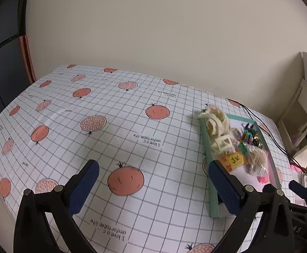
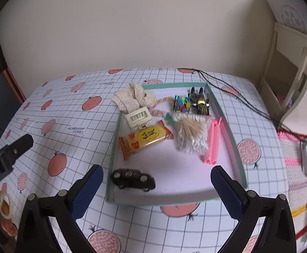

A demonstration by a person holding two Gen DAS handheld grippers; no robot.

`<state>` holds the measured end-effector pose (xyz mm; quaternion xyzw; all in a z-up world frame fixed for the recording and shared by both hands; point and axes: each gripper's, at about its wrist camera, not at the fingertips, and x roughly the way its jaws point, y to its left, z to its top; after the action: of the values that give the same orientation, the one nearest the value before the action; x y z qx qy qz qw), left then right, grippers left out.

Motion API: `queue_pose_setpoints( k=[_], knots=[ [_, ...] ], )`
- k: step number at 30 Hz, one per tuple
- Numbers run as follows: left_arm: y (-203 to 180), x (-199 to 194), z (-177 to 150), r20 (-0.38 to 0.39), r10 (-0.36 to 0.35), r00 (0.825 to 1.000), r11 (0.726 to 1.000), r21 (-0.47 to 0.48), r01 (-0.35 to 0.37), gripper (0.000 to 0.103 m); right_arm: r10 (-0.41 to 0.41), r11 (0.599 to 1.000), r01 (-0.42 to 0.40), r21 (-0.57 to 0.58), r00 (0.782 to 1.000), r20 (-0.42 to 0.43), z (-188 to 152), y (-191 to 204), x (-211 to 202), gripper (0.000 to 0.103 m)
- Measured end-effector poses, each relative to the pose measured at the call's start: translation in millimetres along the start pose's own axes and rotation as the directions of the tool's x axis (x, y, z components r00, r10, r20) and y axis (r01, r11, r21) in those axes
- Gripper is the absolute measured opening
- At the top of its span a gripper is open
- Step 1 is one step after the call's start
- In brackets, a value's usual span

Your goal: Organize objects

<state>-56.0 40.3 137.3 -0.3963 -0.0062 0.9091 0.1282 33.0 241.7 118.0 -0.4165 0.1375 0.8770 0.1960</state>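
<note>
A green-rimmed tray (image 2: 231, 136) (image 1: 213, 198) lies on the pomegranate-print tablecloth. Inside it are a black toy car (image 2: 133, 179), an orange snack packet (image 2: 145, 138) (image 1: 234, 159), a bag of cotton swabs (image 2: 192, 132) (image 1: 256, 159), pink clips (image 2: 213, 141), a cream plastic clip (image 2: 138, 118) (image 1: 222, 143), coloured beads (image 2: 181, 104) (image 1: 247, 137), black hair clips (image 2: 199, 102) and a twisted candy rope (image 2: 160, 106). Cream crochet lace (image 2: 132, 98) (image 1: 213, 122) drapes over its far left corner. My right gripper (image 2: 156, 187) is open before the tray's near edge, empty. My left gripper (image 1: 153, 184) is open and empty over bare cloth, left of the tray.
A black cord (image 2: 235, 97) runs across the table's far right. A cream shelf unit (image 2: 288, 67) stands at right, with a pink striped cloth (image 2: 294, 160) below it. The left gripper's body (image 2: 6, 160) shows at the right view's left edge. Open tablecloth (image 1: 111, 126) spreads left.
</note>
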Motion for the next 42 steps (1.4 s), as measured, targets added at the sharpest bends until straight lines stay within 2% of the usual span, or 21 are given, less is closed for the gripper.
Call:
queue_pose_setpoints(
  k=[6, 11, 21, 27, 36, 42],
  knots=[
    [0.0, -8.2, -20.0, 0.000, -0.010, 1.000, 1.000, 0.026, 0.010, 0.103, -0.005, 1.000, 0.005, -0.001, 1.000, 0.005, -19.5, 5.8, -5.0, 0.103],
    [8.7, -3.0, -42.3, -0.043, -0.011, 0.999, 1.000, 0.006, 0.011, 0.103, -0.004, 1.000, 0.004, -0.002, 1.000, 0.002, -38.4, 12.6, -3.7, 0.103],
    [20.4, 10.0, -90.9, -0.093, 0.033, 0.995, 0.998, 0.047, -0.028, 0.103, -0.007, 1.000, 0.007, 0.000, 0.998, -0.056, -86.0, 21.4, 12.1, 0.103],
    [30.5, 26.2, -116.7, -0.150, 0.047, 0.988, 0.998, 0.046, -0.041, 0.103, -0.042, 0.999, 0.041, -0.010, 0.995, -0.091, -108.1, 19.3, 26.1, 0.103],
    [33.7, 40.6, -125.3, -0.187, 0.067, 0.980, 0.997, 0.056, -0.057, 0.103, -0.099, 0.995, 0.098, -0.021, 0.989, -0.108, -118.9, 13.4, 38.9, 0.103],
    [30.4, 46.8, -130.5, -0.208, 0.070, 0.976, 0.996, 0.073, -0.056, 0.103, -0.102, 0.995, 0.101, -0.016, 0.991, -0.087, -119.9, 10.3, 39.4, 0.103]
  ],
)
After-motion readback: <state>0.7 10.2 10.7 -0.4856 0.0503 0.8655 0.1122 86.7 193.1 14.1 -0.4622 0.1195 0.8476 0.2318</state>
